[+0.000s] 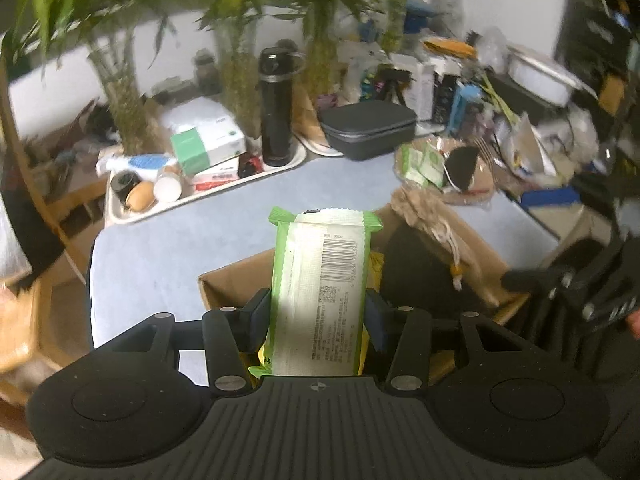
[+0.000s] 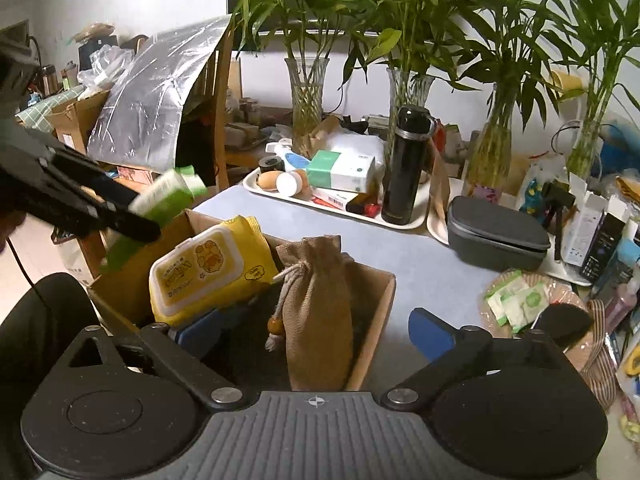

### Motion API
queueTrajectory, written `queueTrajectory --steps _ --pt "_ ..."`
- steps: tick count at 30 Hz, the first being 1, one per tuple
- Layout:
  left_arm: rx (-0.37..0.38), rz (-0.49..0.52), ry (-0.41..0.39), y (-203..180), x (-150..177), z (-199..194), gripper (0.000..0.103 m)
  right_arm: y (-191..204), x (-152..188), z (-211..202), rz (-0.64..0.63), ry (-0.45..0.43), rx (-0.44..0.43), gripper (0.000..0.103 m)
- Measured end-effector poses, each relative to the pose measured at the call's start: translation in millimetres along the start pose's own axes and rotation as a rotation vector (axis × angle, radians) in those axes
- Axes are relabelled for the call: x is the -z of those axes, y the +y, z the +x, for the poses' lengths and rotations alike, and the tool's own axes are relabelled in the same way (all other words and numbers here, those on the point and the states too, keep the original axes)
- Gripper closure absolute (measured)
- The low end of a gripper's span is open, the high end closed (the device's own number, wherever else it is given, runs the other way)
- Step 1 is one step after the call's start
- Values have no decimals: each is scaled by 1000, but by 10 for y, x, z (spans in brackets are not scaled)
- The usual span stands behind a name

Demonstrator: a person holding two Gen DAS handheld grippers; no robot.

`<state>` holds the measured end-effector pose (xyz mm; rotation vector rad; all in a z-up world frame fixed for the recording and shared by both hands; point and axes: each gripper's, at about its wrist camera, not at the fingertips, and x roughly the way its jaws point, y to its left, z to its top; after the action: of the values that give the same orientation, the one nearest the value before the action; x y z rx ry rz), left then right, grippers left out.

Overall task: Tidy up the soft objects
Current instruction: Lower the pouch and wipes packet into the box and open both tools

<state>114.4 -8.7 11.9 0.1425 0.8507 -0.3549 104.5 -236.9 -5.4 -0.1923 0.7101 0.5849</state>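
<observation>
My left tongs [image 1: 320,312] are clamped on a green tissue pack [image 1: 322,288], one pad pressing each long side, barcode side facing up at me. I'm holding it over the near end of the cardboard box [image 1: 232,280], above the yellow stuff in there. From the right-hand camera the same pack [image 2: 160,204] shows up blurry at the box's left edge, tilted, with the left tongs [image 2: 132,220] wrapped around it.

My right tongs [image 2: 312,332] are spread wide with nothing between them, hovering at the near side of the box [image 2: 376,320]. Inside the box, a yellow wet-wipes pack [image 2: 208,268] leans on the left, and a tan drawstring pouch [image 2: 320,312] stands upright to its right, cord and beads dangling down its front.

Beyond the box, the blue worktop [image 2: 420,256] carries a white tray [image 2: 412,222] with a black flask [image 2: 404,168] and a green-and-white tissue box [image 2: 344,170], plus a grey zip case [image 2: 496,236] off to the right. Bamboo stalks in glass vases [image 2: 306,100] line the back.
</observation>
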Motion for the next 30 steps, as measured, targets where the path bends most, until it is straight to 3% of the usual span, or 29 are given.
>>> queueTrajectory --steps 2,6,8,9,10,17,30 --pt "-34 92 -31 -113 65 11 55 -5 0 -34 3 -12 -3 3" --pt "-98 376 -67 -393 295 94 53 -23 -11 -79 17 -26 -4 3" --pt "-119 418 -75 -427 368 104 46 -40 -13 -99 25 -30 -6 3" --pt "-120 414 -79 -413 387 92 37 -43 -12 -110 27 -32 -6 3" --pt "-110 398 -84 -385 389 67 36 -50 -8 -120 30 -33 -6 3" --pt "-65 189 -67 -140 354 -87 36 -56 11 -98 66 -11 -14 3" --pt "-106 -71 -71 114 383 -265 36 2 -34 -100 99 3 55 0"
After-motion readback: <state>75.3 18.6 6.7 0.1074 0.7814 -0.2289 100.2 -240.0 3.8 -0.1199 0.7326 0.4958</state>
